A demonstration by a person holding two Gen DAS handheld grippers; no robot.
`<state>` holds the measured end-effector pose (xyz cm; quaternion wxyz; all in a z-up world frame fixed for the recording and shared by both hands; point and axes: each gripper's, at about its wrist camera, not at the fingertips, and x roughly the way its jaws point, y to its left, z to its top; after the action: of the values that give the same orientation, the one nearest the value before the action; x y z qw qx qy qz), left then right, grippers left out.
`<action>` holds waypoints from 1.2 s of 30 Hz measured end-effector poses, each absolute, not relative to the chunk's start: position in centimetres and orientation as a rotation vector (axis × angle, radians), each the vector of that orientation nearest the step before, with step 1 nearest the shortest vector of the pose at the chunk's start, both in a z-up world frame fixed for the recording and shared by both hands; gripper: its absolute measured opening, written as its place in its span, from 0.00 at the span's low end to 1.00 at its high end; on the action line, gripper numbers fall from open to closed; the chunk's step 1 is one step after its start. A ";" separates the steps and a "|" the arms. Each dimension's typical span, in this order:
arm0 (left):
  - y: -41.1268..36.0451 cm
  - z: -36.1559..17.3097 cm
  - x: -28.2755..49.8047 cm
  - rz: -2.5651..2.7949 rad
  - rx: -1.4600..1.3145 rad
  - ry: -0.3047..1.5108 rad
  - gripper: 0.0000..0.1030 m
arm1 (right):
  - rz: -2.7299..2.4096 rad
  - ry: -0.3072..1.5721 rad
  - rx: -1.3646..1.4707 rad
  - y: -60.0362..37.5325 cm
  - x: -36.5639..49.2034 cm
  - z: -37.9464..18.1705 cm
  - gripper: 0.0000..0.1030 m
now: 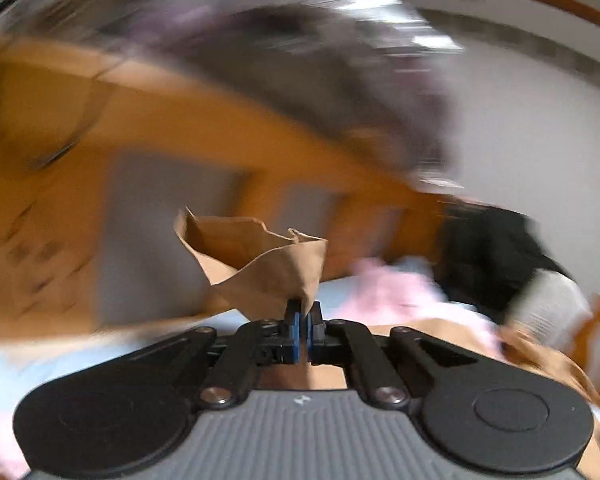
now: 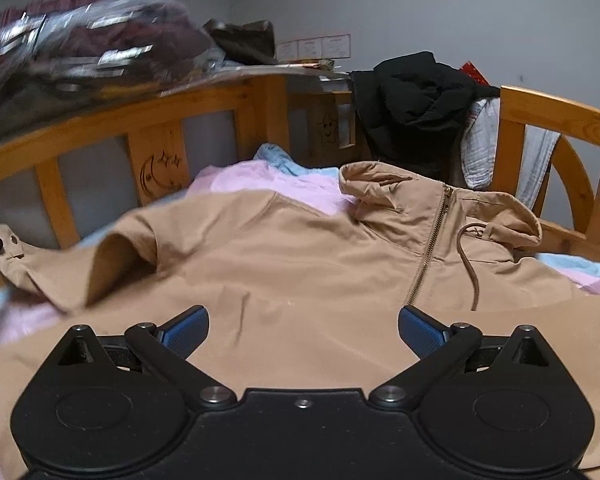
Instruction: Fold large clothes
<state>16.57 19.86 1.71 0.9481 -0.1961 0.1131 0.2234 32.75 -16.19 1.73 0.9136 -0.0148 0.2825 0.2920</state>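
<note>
A tan zip jacket (image 2: 300,264) with a hood (image 2: 500,216) lies spread on the bed, its front and zipper (image 2: 428,248) facing up. My right gripper (image 2: 303,334) hovers open just above the jacket's lower body, with nothing between its blue pads (image 2: 186,330). The jacket's sleeve (image 2: 80,268) stretches off to the left, and its cuff (image 2: 4,236) is raised at the picture's edge. In the left wrist view my left gripper (image 1: 303,332) is shut on that tan cuff (image 1: 260,264), which stands up crumpled above the jaws. That view is heavily blurred.
A wooden bed rail (image 2: 148,120) with carved moon and stars runs behind the jacket. A black garment (image 2: 416,104) and a white cloth (image 2: 480,148) hang over the rail. Pink and blue bedding (image 2: 240,172) lies under the jacket. A plastic-wrapped bundle (image 2: 88,56) sits beyond the rail at upper left.
</note>
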 end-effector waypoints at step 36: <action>1.6 2.6 23.5 -0.368 -0.030 0.354 0.39 | 0.618 1.021 0.610 -15.1 42.5 8.2 0.03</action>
<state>23.48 1.64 2.63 0.9675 -0.0147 0.1752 -0.1819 42.53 -15.07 8.22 0.7837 0.2826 0.4732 0.2863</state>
